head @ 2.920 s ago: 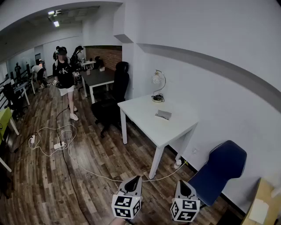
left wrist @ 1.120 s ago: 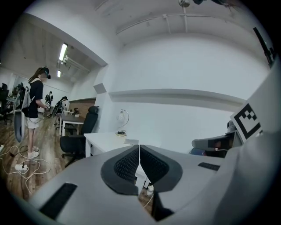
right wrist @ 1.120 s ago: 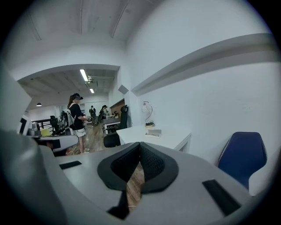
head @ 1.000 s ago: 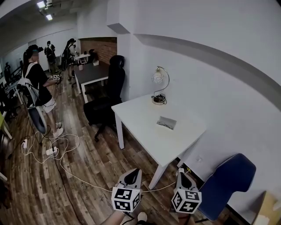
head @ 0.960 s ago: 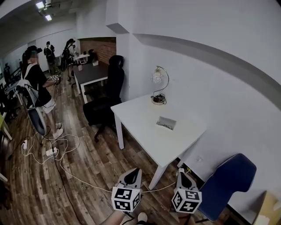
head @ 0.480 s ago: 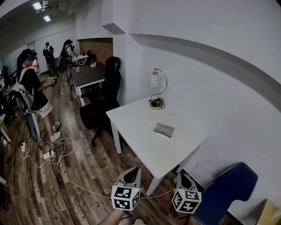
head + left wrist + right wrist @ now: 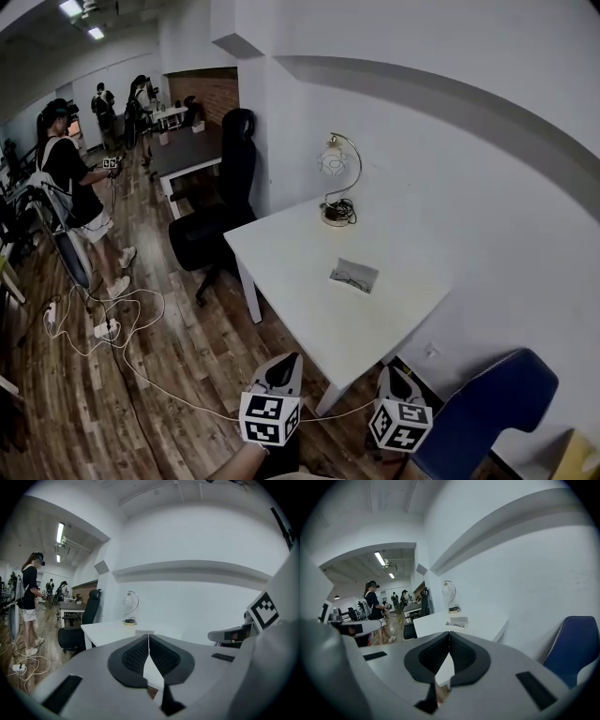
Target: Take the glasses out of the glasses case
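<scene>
Room: open office with smooth white walls and a brown wood-plank floor with a glossy grain.
Bench: white rectangular bench with a matt top and straight white legs. It stands ahead of both tools, its long side against the wall.
Left hand-held gripper: the left hand-held gripper is held low over the floor, short of the bench's near corner. In the left gripper view its ribbed black pads are pressed together with nothing between them.
Right hand-held gripper: the right hand-held gripper is held level with the left one and just beside it. In the right gripper view its dark textured pads meet at the tips and it is empty.
Marker cubes: each tool carries a white cube printed with black squares.
Glasses case: flat grey rectangular glasses case lies on the bench top, ahead of both tools and well apart from them. Thin dark shapes show inside it, too small to tell.
Lamp: desk lamp with a curved metal arm and a round pale shade, at the far end of the bench, beyond the case.
Chairs: black padded office chair ahead and to the left; blue shell chair right of the right tool.
Cable: thin white cable looped on the floor, left of the left tool.
Person: a person in a dark top stands far ahead on the left.
</scene>
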Demonstrator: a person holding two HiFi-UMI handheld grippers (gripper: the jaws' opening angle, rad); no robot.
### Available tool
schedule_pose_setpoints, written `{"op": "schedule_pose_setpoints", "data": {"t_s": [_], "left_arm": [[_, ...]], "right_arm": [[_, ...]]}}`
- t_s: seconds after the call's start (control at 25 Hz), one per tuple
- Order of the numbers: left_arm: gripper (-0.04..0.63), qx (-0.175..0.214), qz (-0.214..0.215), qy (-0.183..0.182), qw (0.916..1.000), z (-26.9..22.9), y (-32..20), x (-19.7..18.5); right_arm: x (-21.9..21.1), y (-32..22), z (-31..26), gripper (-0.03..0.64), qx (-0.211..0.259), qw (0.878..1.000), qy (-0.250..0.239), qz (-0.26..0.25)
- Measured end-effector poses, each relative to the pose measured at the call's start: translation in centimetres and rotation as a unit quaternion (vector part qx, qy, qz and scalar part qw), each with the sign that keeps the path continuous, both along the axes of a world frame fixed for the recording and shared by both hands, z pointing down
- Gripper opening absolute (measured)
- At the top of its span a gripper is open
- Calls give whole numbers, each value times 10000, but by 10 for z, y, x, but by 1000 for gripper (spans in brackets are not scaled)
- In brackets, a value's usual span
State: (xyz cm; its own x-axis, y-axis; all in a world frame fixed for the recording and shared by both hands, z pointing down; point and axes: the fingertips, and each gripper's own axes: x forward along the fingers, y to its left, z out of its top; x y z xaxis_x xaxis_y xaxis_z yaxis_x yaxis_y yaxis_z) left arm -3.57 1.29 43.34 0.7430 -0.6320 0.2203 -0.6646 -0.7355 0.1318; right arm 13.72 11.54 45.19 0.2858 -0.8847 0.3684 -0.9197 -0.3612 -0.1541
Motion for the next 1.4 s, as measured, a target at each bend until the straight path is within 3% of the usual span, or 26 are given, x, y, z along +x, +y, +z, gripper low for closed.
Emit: {"op": "schedule_pose_setpoints", "data": {"t_s": [0.84,1.4], "left_arm": [[21,-28,377,223,9990,-3,-173,104],[21,-60,773,7,9970,8,-267,142]], "right_arm": [[89,-155,-15,32,103,9992,176,347],[120,-240,-2,32,-39,9982,101,591]]}}
